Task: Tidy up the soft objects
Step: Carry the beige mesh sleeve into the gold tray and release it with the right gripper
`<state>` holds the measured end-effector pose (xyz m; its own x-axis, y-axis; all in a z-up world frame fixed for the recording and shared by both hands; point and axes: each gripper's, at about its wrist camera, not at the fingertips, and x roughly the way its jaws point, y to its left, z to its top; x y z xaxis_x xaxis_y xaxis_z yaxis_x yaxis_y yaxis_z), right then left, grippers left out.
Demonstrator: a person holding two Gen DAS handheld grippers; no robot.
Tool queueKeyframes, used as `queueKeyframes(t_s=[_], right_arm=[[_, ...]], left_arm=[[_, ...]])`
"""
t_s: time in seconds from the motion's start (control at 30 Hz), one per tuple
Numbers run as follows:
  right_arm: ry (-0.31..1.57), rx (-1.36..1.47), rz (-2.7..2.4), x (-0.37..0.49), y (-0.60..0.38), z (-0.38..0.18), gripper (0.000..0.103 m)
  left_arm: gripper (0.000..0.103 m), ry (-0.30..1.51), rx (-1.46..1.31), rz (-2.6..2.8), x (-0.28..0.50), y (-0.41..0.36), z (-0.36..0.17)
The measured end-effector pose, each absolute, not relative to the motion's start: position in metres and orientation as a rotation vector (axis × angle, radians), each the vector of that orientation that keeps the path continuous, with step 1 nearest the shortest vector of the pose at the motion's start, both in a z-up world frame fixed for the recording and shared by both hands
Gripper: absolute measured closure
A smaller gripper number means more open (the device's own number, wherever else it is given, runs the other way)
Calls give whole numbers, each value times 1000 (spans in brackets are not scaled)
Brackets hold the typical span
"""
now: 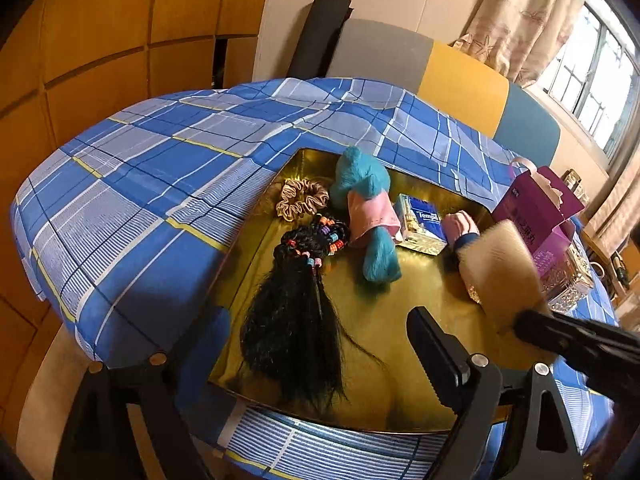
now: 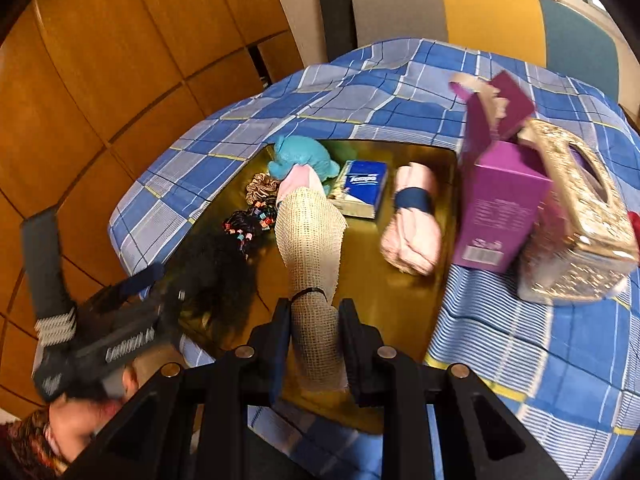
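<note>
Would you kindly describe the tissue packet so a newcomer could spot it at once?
On the blue plaid cloth lies a shiny gold tray. Toward its far edge, between the turquoise plush toy and the rolled pink cloth, sits the small blue-and-white tissue packet, the only boxy, printed item there.

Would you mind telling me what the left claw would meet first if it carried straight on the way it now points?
Probably the loose end of the black hairpiece on the gold tray. The open left claw angles down toward it with nothing between, though depth through this fisheye lens is uncertain.
</note>
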<state>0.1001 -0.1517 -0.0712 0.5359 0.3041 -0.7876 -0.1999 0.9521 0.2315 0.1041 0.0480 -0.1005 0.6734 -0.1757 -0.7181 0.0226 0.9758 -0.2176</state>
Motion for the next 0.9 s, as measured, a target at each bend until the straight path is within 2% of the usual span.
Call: queueKeyframes(t_s=[0.43,0.5,0.9], right_arm=[[999,24,167,158,-127,-107,77],[1000,-9,157,162,-124,-112,73],[945,50,222,120,-143,-86,73]], left_arm=[[13,834,-222,-110,105,52,-100],[13,838,-225,-107,106,52,-102],[13,856,-239,-156,105,45,-105]])
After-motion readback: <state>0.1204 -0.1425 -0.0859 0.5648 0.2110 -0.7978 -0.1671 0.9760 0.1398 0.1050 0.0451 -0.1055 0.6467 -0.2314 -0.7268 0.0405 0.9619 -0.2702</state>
